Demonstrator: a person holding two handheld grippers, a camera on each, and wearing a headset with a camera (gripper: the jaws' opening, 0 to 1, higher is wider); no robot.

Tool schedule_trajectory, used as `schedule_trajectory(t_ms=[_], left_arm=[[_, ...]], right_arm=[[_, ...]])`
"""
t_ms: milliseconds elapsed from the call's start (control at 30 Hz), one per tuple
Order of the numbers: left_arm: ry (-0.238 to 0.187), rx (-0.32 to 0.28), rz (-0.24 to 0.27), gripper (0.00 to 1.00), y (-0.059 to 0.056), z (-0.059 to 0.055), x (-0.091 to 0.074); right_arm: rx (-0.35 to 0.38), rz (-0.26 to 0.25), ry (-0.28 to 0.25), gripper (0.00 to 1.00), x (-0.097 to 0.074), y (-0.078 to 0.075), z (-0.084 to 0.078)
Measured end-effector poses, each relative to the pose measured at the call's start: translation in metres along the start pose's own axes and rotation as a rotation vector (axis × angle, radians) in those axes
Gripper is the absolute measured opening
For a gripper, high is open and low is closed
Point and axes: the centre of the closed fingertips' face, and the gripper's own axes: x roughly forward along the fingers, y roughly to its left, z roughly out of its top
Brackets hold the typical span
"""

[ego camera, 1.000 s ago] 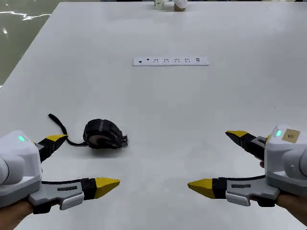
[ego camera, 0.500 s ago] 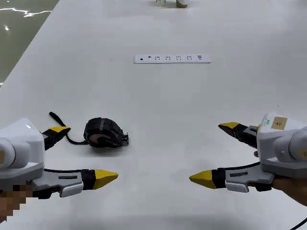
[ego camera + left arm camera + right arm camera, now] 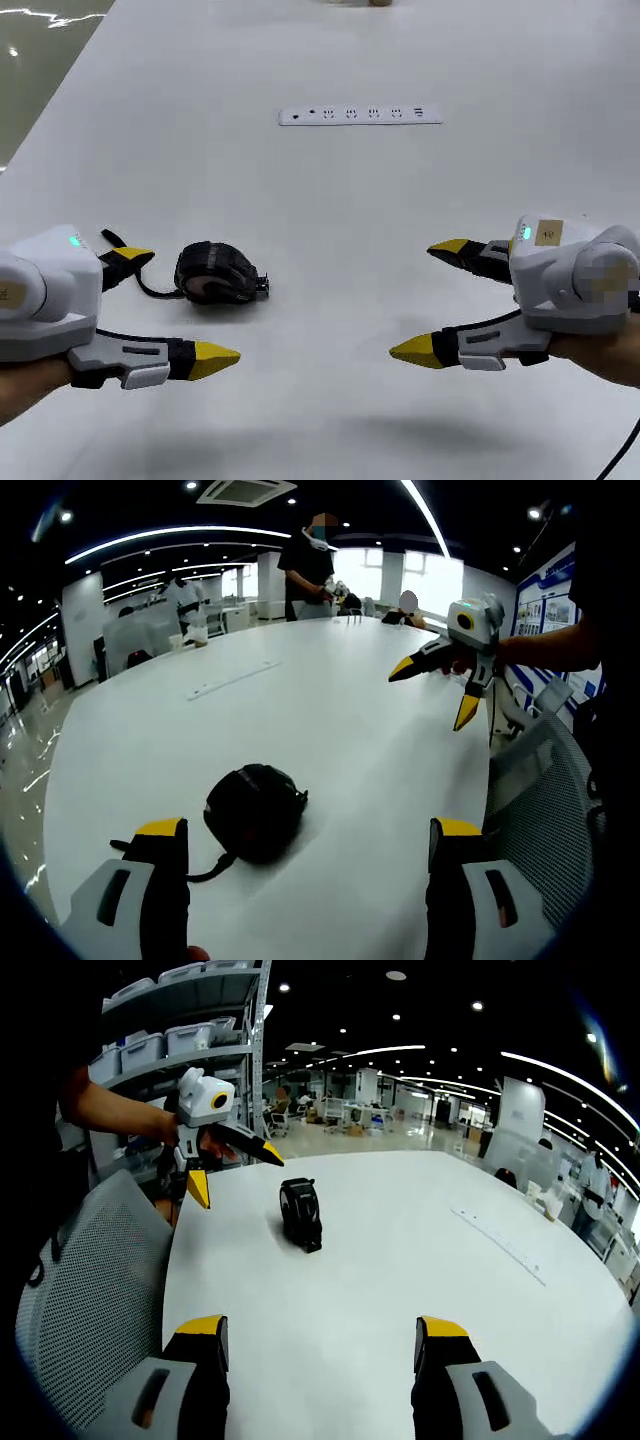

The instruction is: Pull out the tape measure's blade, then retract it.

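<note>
Head view: the tape measure (image 3: 218, 273) lies toward the left edge of the surface (image 3: 330, 200), just ahead of the left tongs (image 3: 190, 303), spread wide; the right tongs (image 3: 415, 300), equally agape, hover well apart. Left gripper view: it sits just ahead of the jaws. Right gripper view: it lies far ahead. Approach step, I judge; next, clamp the case and pinch the hook (image 3: 262, 289).

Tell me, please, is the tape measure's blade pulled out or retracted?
Retracted: no blade extends from the tape measure, which lies untouched on the table.
</note>
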Motion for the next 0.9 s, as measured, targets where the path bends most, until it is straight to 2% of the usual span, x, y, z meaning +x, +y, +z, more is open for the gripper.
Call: schedule_trajectory(t_ms=[167, 267, 367, 567, 733, 900], left_arm=[[0.028, 0.032, -0.027, 0.95, 0.004, 0.0, 0.004], [0.052, 0.07, -0.049, 0.94, 0.007, 0.001, 0.006], [0.077, 0.083, -0.067, 0.89, 0.009, 0.0, 0.009], [0.109, 0.12, -0.086, 0.88, 0.017, 0.0, 0.015], [0.148, 0.145, -0.124, 0.82, 0.023, -0.002, 0.02], [0.179, 0.188, -0.142, 0.75, 0.03, -0.003, 0.023]], right_arm=[[-0.022, 0.034, -0.011, 0.7, 0.006, 0.0, 0.005], [-0.045, 0.054, -0.007, 0.68, 0.012, -0.001, 0.007], [-0.053, 0.072, -0.005, 0.67, 0.017, -0.002, 0.008], [-0.093, 0.099, 0.004, 0.62, 0.028, -0.004, 0.012], [-0.119, 0.121, 0.009, 0.58, 0.038, -0.006, 0.017], [-0.146, 0.145, 0.024, 0.54, 0.046, -0.008, 0.018]])
